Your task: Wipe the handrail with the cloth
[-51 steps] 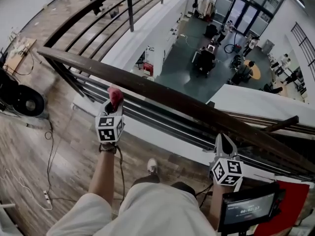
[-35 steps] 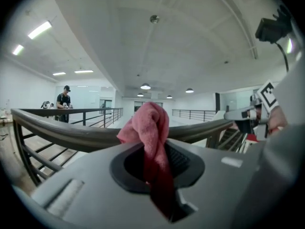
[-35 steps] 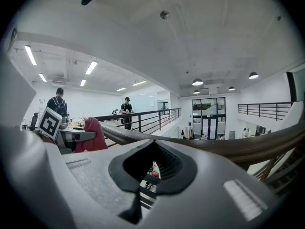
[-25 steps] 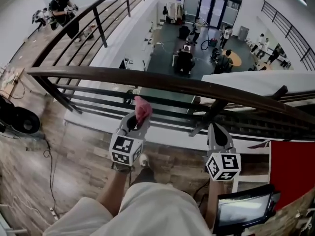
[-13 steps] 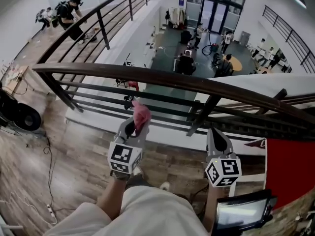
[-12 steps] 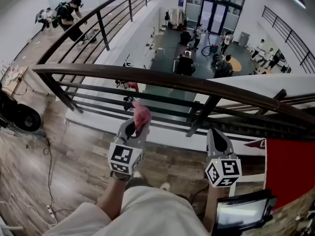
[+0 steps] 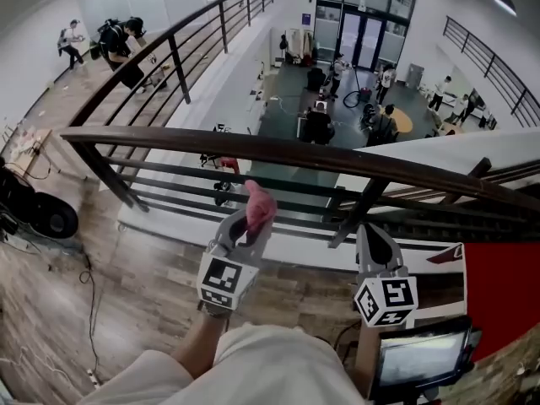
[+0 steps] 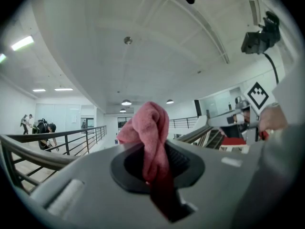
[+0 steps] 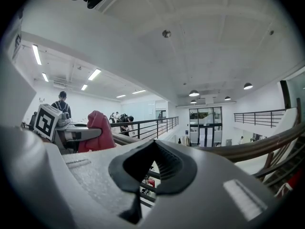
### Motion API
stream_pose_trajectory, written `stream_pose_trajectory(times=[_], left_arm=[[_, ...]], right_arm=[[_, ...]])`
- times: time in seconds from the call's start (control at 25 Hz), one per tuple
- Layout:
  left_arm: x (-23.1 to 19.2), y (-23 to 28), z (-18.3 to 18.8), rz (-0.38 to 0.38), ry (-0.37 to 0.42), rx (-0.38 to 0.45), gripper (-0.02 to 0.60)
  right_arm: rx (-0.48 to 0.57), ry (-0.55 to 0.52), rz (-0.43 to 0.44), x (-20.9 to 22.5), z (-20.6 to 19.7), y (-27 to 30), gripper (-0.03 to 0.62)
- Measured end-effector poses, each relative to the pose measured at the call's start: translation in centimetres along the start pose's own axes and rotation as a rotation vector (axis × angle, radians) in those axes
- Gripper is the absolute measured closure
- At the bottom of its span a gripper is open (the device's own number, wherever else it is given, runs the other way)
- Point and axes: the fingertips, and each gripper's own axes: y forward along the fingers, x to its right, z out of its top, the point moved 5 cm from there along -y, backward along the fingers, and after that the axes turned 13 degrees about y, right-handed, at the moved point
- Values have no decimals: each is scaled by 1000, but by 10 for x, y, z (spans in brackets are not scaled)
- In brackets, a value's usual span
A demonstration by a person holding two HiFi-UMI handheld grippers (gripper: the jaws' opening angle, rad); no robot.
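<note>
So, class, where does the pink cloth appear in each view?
Head view: centre, cloth upright in the left tongs, below the handrail.
Left gripper view: centre, clamped between the jaws.
Right gripper view: left, on the other tongs.
Shared landmark: the dark handrail.

A mezzanine with a wood-plank floor (image 7: 152, 285) overlooks a lower hall with a dark grey-green floor (image 7: 287, 99), where people stand near a round orange table (image 7: 403, 122). Tall glass doors (image 7: 359, 36) close the far end, with white walls either side. Round ceiling lamps (image 9: 193, 93) and strip lights (image 9: 35, 54) glow overhead.
</note>
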Motion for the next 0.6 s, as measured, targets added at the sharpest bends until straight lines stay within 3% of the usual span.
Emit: stream_pose_trajectory(times=[0.6], left_arm=[[23, -4, 9, -40, 11, 33, 512]], right_arm=[[4, -30, -25, -5, 0, -20, 592]])
